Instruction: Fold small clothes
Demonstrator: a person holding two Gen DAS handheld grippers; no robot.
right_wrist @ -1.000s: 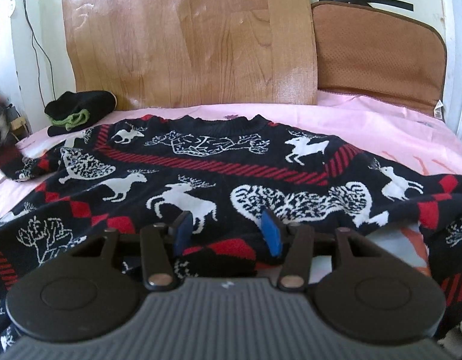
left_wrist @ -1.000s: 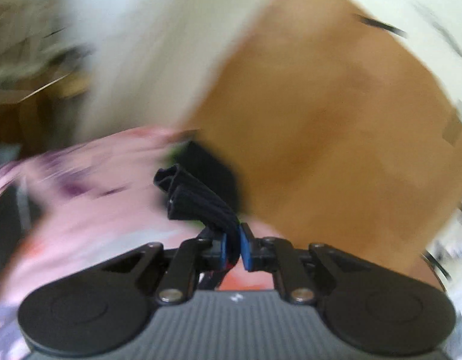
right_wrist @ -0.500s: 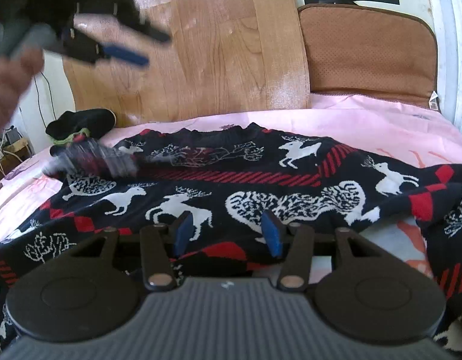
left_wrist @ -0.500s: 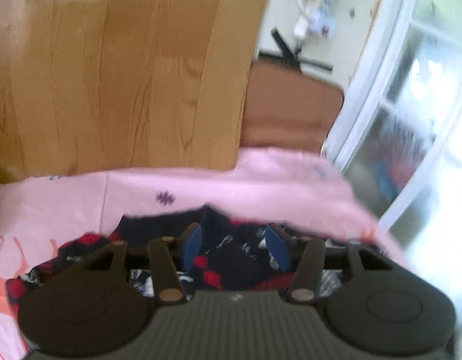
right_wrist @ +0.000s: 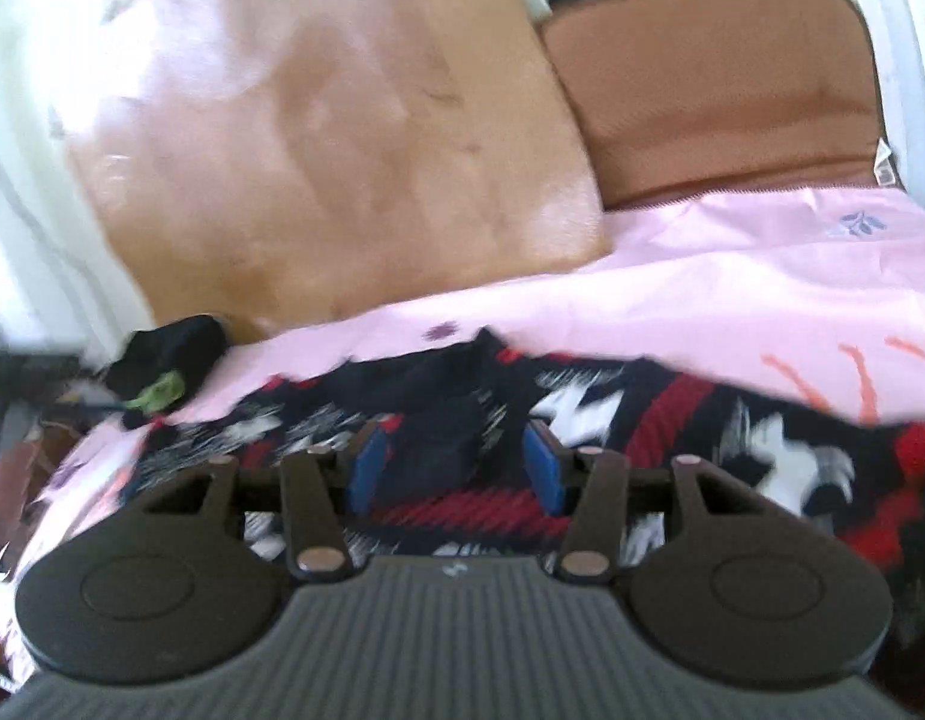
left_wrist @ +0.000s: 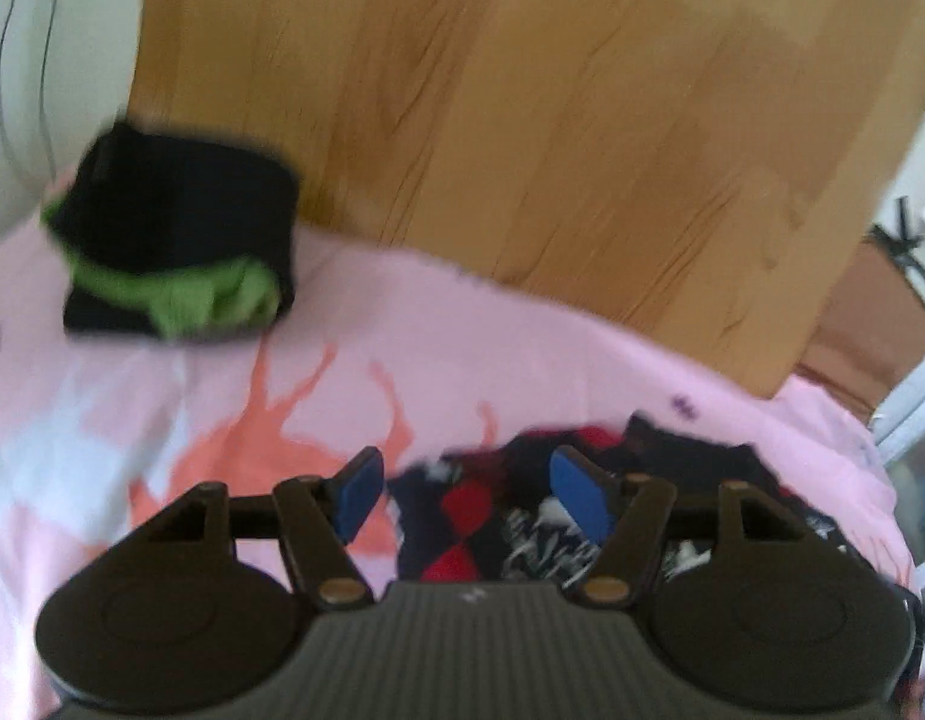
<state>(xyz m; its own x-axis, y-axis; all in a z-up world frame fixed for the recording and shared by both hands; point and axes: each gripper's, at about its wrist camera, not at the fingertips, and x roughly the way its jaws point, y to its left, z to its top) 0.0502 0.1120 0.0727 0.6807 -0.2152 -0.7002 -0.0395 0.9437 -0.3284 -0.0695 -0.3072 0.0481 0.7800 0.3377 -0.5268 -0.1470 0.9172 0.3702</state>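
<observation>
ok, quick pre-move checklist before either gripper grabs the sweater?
1. Left gripper empty, jaws just opened: ok.
2. Right gripper open, nothing pinched: ok.
3. Sweater lying on the pink sheet: ok.
4. Sweater spread flat: cannot tell, frames blurred.
5. Folded black and green garment apart from the sweater: ok.
6. Left gripper over the sweater's edge: ok.

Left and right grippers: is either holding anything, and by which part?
Nothing is held. The left gripper and right gripper hang open above the black, red and white patterned sweater.
</observation>
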